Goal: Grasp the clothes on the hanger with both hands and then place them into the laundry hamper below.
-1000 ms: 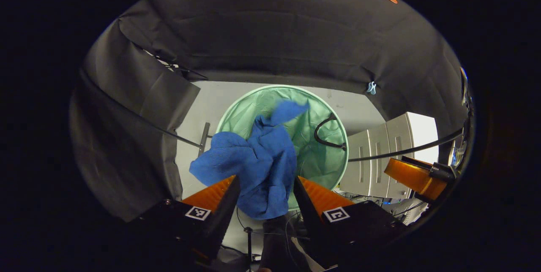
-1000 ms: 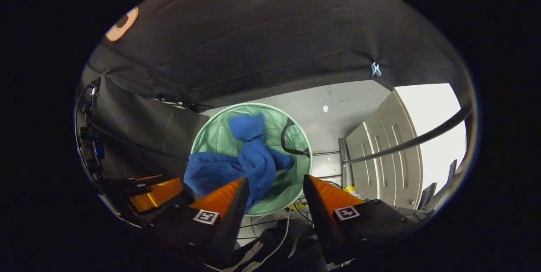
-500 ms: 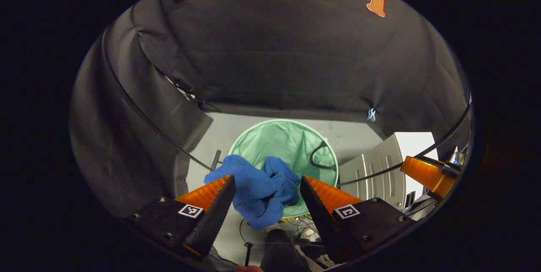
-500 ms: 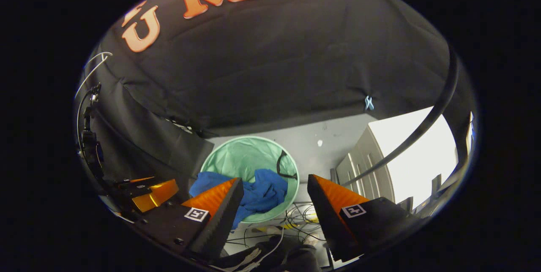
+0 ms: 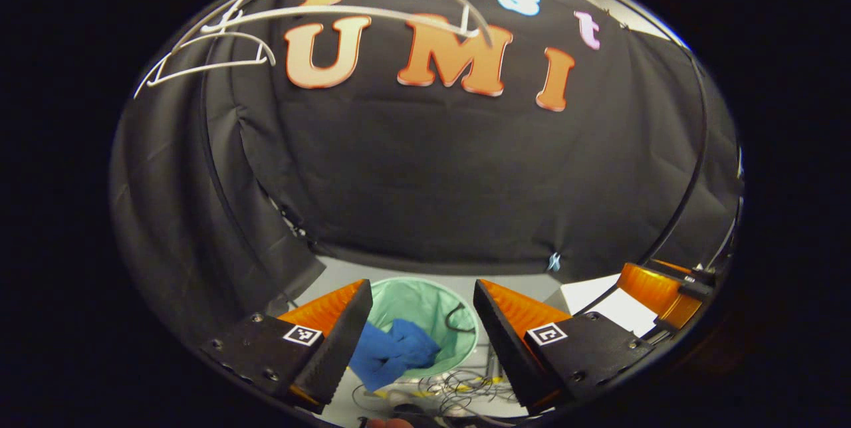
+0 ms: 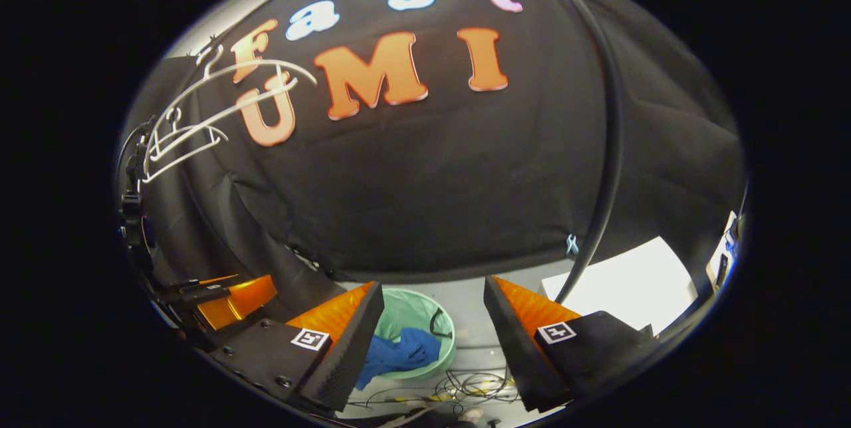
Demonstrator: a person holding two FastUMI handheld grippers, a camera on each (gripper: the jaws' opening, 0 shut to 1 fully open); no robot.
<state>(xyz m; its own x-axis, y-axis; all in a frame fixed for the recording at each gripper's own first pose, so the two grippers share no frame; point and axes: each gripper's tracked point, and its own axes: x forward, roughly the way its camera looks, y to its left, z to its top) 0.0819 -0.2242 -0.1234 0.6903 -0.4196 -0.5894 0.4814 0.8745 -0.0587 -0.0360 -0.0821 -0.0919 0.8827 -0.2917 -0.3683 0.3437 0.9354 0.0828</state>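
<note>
Draping hamper [image 5: 432, 308] rim, seemingly: blue clothes [image 5: 392, 358].

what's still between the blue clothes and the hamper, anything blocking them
Nothing visible blocks them. The blue clothes lie in the green hamper, part draped over its near rim. Both the left gripper and the right gripper are open and empty, well above it.

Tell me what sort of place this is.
Likely a staged recording booth, not a home: black cloth wall, bare white hangers, a green laundry hamper holding blue clothes, loose cables on the floor.
</note>
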